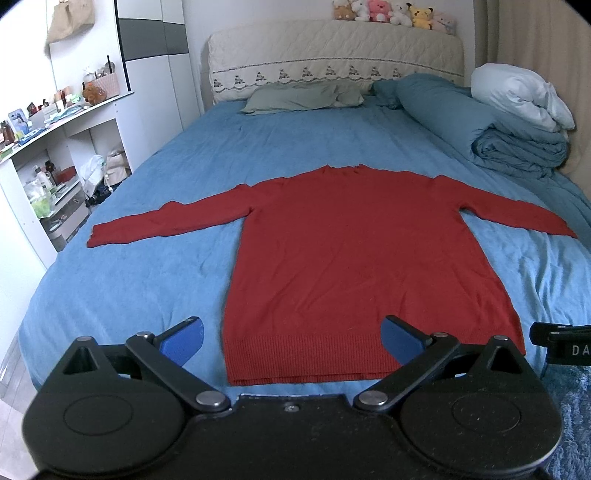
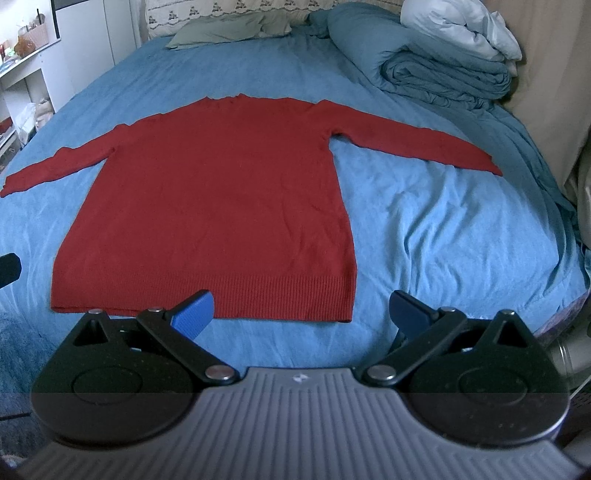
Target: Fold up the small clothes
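Hand-held grippers [image 1: 293, 338] [image 2: 302, 312] wide apart, empty, above sweater [image 1: 354, 251] hem.

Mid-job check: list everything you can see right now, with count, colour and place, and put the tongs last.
sweater: one, red, flat on the bed, sleeves spread, hem nearest the cameras
bed sheet: one, blue, covering the bed
pillow: one, grey-green, at the headboard
headboard: one, cream, quilted, far end
plush toys: several, mixed colours, on top of the headboard
rolled duvet: one, teal, far right of the bed
white bedding: one bundle, on the duvet
shelf unit: one, white, cluttered, left of the bed
left tongs: open, blue pads, over the hem
right tongs: open, blue pads, at the hem's right corner
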